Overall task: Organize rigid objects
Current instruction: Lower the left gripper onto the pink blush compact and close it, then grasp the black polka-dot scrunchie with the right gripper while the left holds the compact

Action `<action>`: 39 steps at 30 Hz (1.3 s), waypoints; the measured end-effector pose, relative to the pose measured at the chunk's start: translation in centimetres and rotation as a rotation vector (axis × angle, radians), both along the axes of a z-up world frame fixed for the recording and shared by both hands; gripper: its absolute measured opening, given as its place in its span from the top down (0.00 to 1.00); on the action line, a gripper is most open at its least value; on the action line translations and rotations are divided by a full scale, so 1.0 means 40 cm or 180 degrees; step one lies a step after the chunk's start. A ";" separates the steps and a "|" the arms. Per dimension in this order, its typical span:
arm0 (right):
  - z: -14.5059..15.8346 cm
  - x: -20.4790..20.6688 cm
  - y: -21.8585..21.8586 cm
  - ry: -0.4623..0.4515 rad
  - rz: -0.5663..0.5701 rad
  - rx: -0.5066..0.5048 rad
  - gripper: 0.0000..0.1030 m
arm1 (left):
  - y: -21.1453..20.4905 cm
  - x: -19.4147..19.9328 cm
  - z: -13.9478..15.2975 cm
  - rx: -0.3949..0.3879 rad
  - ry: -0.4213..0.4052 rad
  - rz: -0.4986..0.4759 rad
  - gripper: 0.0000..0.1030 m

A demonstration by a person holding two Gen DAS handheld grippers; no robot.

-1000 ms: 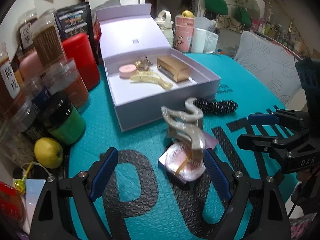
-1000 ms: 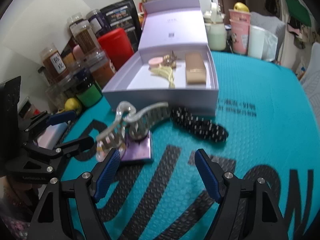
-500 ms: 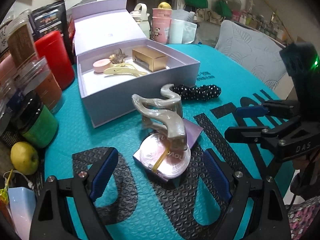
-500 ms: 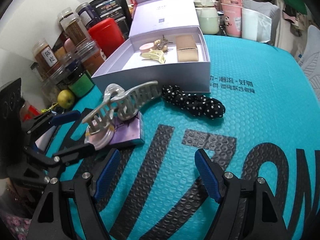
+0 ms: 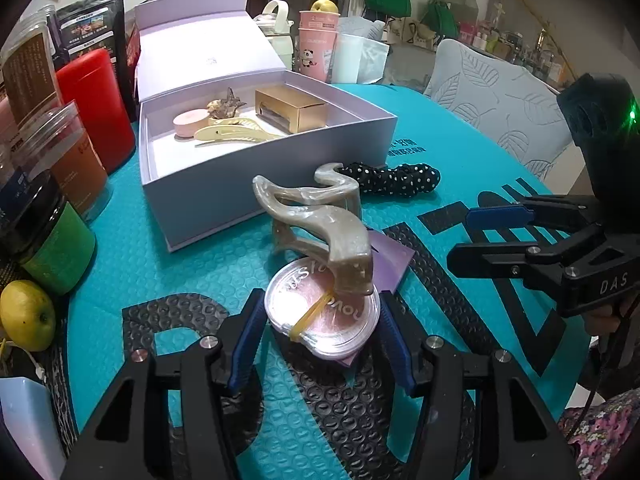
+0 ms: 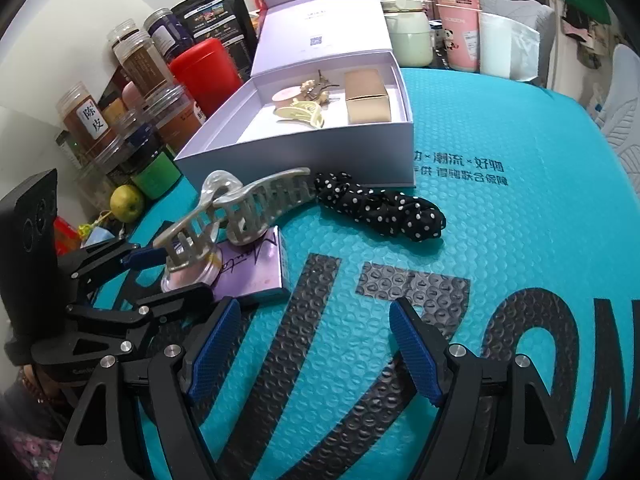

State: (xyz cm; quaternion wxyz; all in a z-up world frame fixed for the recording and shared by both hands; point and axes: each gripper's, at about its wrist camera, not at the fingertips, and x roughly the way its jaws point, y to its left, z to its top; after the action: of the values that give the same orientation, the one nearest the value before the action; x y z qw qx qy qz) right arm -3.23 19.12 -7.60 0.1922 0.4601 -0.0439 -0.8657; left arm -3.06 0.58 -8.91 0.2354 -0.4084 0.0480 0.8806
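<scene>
The left gripper (image 5: 322, 334), jaws apart, flanks a stiff, slick round case (image 5: 322, 314) under a rigid claw clip (image 5: 320, 232) on the surface; grip its rim; right gripper's (image 6: 314, 350) jaws gape empty.

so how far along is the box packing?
Done: gold box, yellow clip and pink tin sit in the box. In hand: left gripper closing around the round case. Left: big claw clip, purple card, scrunchie.
</scene>
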 end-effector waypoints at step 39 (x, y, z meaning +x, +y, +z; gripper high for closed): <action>-0.008 -0.189 -0.002 0.0195 0.0327 0.0535 0.25 | -0.076 0.022 0.070 -0.0009 0.0091 0.0899 0.46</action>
State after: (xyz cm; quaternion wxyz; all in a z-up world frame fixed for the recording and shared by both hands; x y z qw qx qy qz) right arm -10.78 19.03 -7.93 0.1983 0.4496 0.0585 -0.8690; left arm -2.19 -2.47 -6.13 0.1079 -0.3988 -0.0054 0.9106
